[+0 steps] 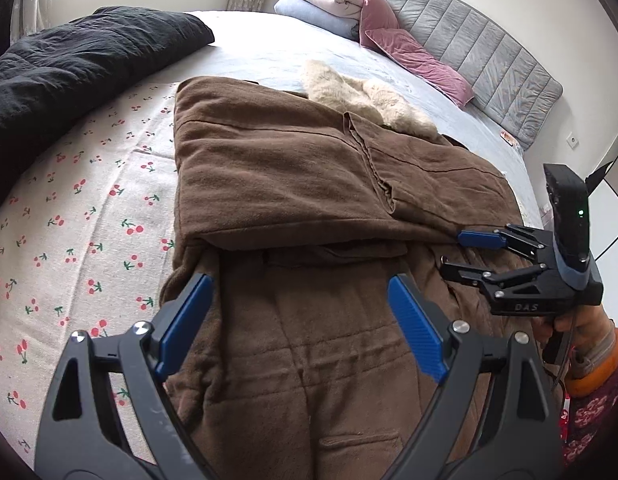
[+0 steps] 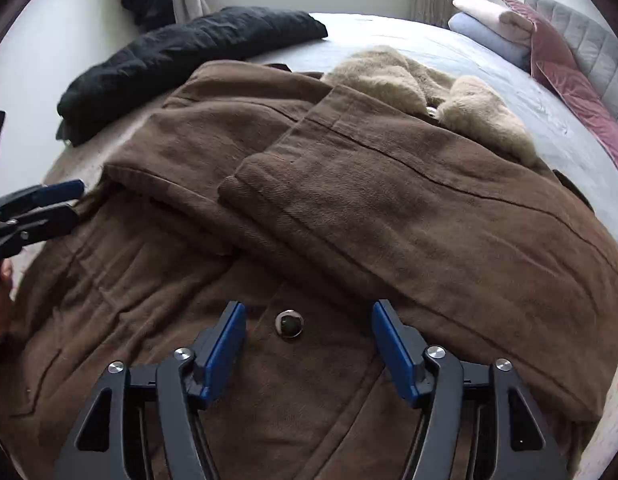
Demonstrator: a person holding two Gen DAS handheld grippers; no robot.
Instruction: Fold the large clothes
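Brown coat [image 1: 309, 184] lies on the bed [image 1: 89, 208], sleeves folded in, long axis running near-to-far with fur collar [image 1: 365, 96] far; left gripper [image 1: 301, 292] and right gripper [image 2: 309, 320] hover over the near hem, both jaws apart, neither nearer.

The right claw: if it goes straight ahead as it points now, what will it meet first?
Probably the brown coat: the open right claw points at its folded sleeves, just past the button. Depth is unclear.
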